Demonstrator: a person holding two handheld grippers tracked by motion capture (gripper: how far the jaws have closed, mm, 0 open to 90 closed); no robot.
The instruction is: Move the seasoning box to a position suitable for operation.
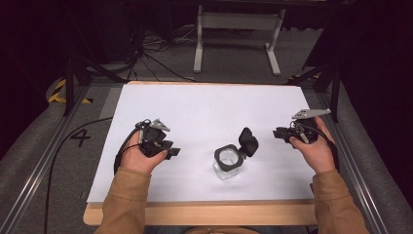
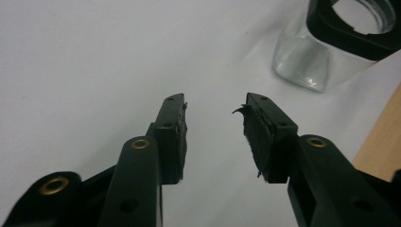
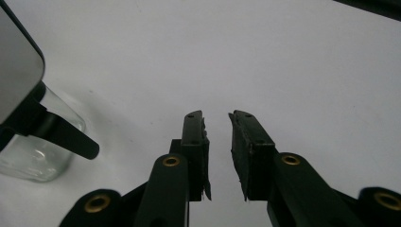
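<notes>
Left tool (image 1: 171, 150) and right tool (image 1: 278, 132) both parted and unloaded, flanking clear jar (image 1: 227, 165) with flipped-up lid (image 1: 248, 141) on white surface (image 1: 204, 109).

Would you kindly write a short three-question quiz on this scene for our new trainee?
1. True or false: the jar's hinged lid stands open.
2. What does the left gripper hold? A) the jar B) nothing C) the lid
3. The jar stands on the white table between the left gripper and the right gripper, nearer which table edge: the person's or the far one?

Key: 1 true; 2 B; 3 the person's.
</notes>
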